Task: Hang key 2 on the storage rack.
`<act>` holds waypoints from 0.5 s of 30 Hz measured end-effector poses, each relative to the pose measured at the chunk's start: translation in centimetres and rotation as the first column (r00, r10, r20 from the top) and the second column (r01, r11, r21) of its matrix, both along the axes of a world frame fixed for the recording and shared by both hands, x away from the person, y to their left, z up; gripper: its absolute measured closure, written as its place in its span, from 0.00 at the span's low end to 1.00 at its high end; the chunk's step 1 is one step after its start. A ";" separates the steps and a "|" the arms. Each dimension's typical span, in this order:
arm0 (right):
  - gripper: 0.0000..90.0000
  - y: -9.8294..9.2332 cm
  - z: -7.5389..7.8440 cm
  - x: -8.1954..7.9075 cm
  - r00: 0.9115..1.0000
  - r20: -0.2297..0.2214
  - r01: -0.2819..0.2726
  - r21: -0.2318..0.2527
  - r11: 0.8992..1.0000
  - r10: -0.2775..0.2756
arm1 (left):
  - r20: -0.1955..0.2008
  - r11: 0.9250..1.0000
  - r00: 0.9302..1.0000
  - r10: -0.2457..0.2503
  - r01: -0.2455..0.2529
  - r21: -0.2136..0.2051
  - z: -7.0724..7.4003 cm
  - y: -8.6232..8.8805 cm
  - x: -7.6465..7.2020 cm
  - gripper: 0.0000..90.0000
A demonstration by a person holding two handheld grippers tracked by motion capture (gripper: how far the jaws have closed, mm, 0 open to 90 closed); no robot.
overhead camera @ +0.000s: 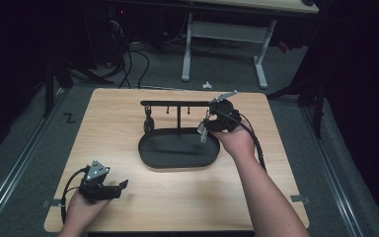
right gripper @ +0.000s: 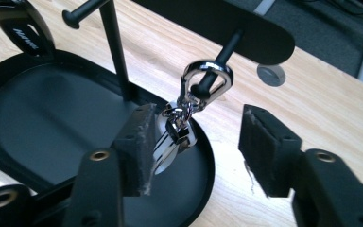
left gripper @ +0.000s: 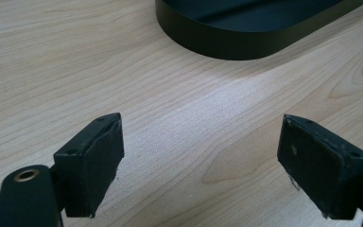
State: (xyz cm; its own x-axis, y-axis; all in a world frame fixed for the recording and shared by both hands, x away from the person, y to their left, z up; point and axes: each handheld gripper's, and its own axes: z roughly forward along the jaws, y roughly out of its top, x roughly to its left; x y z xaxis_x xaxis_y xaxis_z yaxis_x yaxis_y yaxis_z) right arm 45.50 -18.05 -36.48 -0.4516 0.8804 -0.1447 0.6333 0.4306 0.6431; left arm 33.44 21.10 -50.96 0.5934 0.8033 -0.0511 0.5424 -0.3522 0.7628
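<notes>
At the right end of the black metal rack (right gripper: 227, 21), your right claw (right gripper: 194, 142) stood spread around the shiny steel key (right gripper: 170, 144), whose rounded clip (right gripper: 207, 78) hung on a slim peg (right gripper: 220, 59), so a careless withdrawal could have snagged it off into the smooth oval tray (right gripper: 52, 109), while your left claw (left gripper: 198, 156) rested spread and empty over the pale wood-grain counter (left gripper: 170, 109).

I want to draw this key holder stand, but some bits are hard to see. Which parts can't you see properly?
- Key, right gripper view: its lower end is hidden behind the right gripper's near jaw.
- Black tag, right gripper view: cut off by the top edge; its lettering is too small to read.
- Tray, left gripper view: cut off by the top edge.
- Hanging things, high view: too small and dark.
</notes>
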 end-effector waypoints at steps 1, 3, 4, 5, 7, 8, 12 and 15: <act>0.48 -0.1 -0.1 -0.1 1.000 0.002 -0.006 0.002 1.000 0.006 | 0.001 1.000 1.000 0.001 -0.001 0.000 0.0 0.0 0.0 0.18; 0.45 -0.3 -0.2 -0.3 1.000 0.000 -0.008 0.011 1.000 0.008 | 0.001 1.000 1.000 -0.001 0.001 0.003 0.0 0.0 0.1 0.18; 0.43 -0.3 -0.3 -0.5 1.000 -0.002 -0.006 0.014 1.000 0.006 | -0.002 1.000 1.000 -0.002 0.002 0.002 0.0 0.0 0.1 0.18; 0.41 -0.3 -0.4 -0.6 1.000 -0.002 -0.008 0.013 1.000 0.008 | -0.003 1.000 1.000 -0.001 0.001 0.001 0.0 -0.1 0.1 0.18; 0.39 -0.4 -0.7 -0.9 1.000 -0.004 -0.006 0.018 1.000 0.006 | -0.004 1.000 1.000 -0.001 0.001 0.000 -0.1 -0.1 0.1 0.18; 0.39 -0.5 -0.8 -1.0 1.000 -0.004 -0.005 0.020 1.000 0.005 | -0.006 1.000 1.000 -0.001 0.001 -0.001 -0.1 -0.1 0.1 0.18; 0.37 -0.8 -1.5 -1.6 1.000 -0.010 0.000 0.025 1.000 0.000 | -0.002 1.000 1.000 -0.004 0.004 0.007 -0.1 -0.1 0.1 0.18; 0.35 -1.2 -2.3 -2.1 1.000 -0.012 0.009 0.038 0.999 -0.009 | -0.002 1.000 1.000 -0.005 0.005 0.007 -0.1 -0.2 0.1 0.18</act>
